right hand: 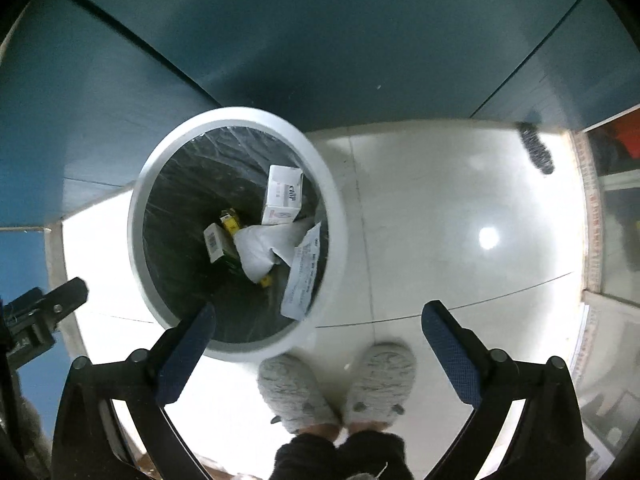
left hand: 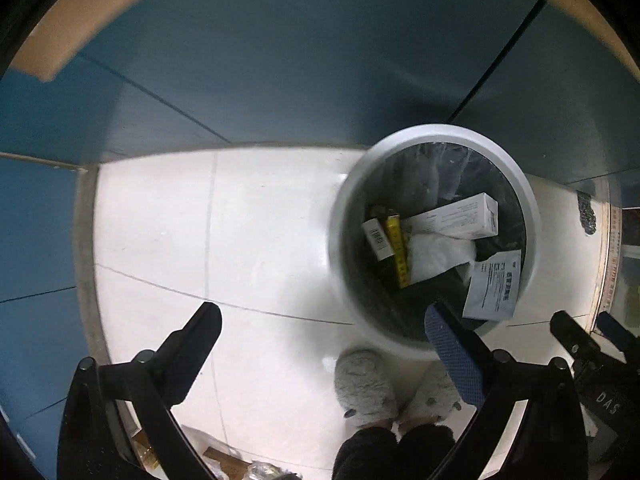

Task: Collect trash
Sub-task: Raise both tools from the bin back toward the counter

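Note:
A round grey trash bin (left hand: 532, 216) with a black liner stands on the white tile floor. It also shows in the right wrist view (right hand: 136, 216). Inside lie a long white box (left hand: 460, 216), a yellow box (left hand: 400, 256), a small barcode box (left hand: 378, 238), crumpled white tissue (left hand: 436, 258) and a printed leaflet (left hand: 496, 288). My left gripper (left hand: 324, 316) is open and empty above the floor, its right finger over the bin's near rim. My right gripper (right hand: 318, 316) is open and empty, its left finger over the bin's near rim.
Blue cabinet fronts (left hand: 280, 60) stand behind the bin. The person's grey fuzzy slippers (right hand: 336, 384) are just in front of it. A dark brush-like item (right hand: 536, 148) lies at the far right by a doorway. Cardboard scraps (left hand: 224, 460) lie near the bottom edge.

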{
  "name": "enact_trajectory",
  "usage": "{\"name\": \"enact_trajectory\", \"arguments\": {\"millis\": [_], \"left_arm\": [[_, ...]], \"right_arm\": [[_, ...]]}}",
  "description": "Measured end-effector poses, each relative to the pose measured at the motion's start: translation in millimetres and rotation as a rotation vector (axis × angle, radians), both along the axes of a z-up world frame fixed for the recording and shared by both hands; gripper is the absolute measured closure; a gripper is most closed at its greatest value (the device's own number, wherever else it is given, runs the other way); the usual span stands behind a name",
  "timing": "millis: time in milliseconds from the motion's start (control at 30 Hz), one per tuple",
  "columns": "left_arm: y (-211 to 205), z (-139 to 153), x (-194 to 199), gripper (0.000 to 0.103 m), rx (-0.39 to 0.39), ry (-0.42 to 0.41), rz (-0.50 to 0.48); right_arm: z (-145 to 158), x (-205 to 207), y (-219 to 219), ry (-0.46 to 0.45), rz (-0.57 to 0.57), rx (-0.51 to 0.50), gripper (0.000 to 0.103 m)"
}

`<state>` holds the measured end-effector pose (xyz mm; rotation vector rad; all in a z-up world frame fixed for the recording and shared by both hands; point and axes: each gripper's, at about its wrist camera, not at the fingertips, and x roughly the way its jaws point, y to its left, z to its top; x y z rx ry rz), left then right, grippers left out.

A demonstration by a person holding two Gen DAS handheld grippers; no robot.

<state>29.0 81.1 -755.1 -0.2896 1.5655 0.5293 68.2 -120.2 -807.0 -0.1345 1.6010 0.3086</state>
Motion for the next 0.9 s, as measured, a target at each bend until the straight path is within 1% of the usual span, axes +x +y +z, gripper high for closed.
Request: {"name": "enact_trajectory", "arguments": {"millis": [67,133,200,333,367,433,467,533,633,667,733,833,900], "left_arm": [[-4.3,21.9,-8.4,0.000,0.019,0.003,0.001],[-8.1,41.3,-15.1,0.000,0.011,0.002,0.008],[-15.4,67.0,-22.0,0.000,0.004,0.000,0.009],[-31.5,125.6,-33.7,0.000,0.005,-0.019,-0.003],[-35.8,144.4,-36.9,0.000,0.003,-0.027,-0.004],[-42.5,171.4,-42.0,0.000,0.009,-0.035,-0.005],[-47.1,189.7,-45.2,0.000,0.013,-0.038,-0.010],[-52.9,217.0,-50.1,0.000,0.013,-0.046,-0.012],[-62.1,267.4,-58.4,0.000,-0.012,-0.064,-0.005],[-64.8,282.0,-59.5,0.000,-0.012,-0.069,-0.006],[-71.6,308.2,-63.1,0.000,-0.015,-0.082,-0.014],[-81.8,356.0,-70.7,0.000,-0.017,-0.105,-0.021],[-88.0,378.2,-75.2,0.000,-0.021,-0.125,-0.021]], "right_arm": [[16.8,-3.4,-1.6,-0.009,0.007,-0.005,0.000],[41.6,-7.5,-5.6,-0.013,0.008,-0.002,0.000],[67.4,-10.9,-10.2,-0.022,0.014,-0.005,0.000],[130.6,-18.4,-26.1,-0.054,0.024,-0.007,0.000],[149.0,-19.8,-31.3,-0.061,0.025,-0.005,0.000],[191.2,-23.4,-42.0,-0.083,0.026,-0.005,0.000],[206.0,-24.7,-46.2,-0.090,0.028,-0.005,0.000],[249.3,-27.9,-55.3,-0.101,0.029,0.005,0.000],[307.1,-32.9,-67.8,-0.115,0.024,0.015,0.000],[320.9,-34.9,-69.1,-0.120,0.023,0.015,0.000],[363.6,-40.7,-76.0,-0.133,0.019,0.025,0.000],[416.3,-51.1,-85.3,-0.145,0.020,0.036,0.000],[445.5,-58.5,-90.5,-0.157,0.025,0.038,0.000]]}}
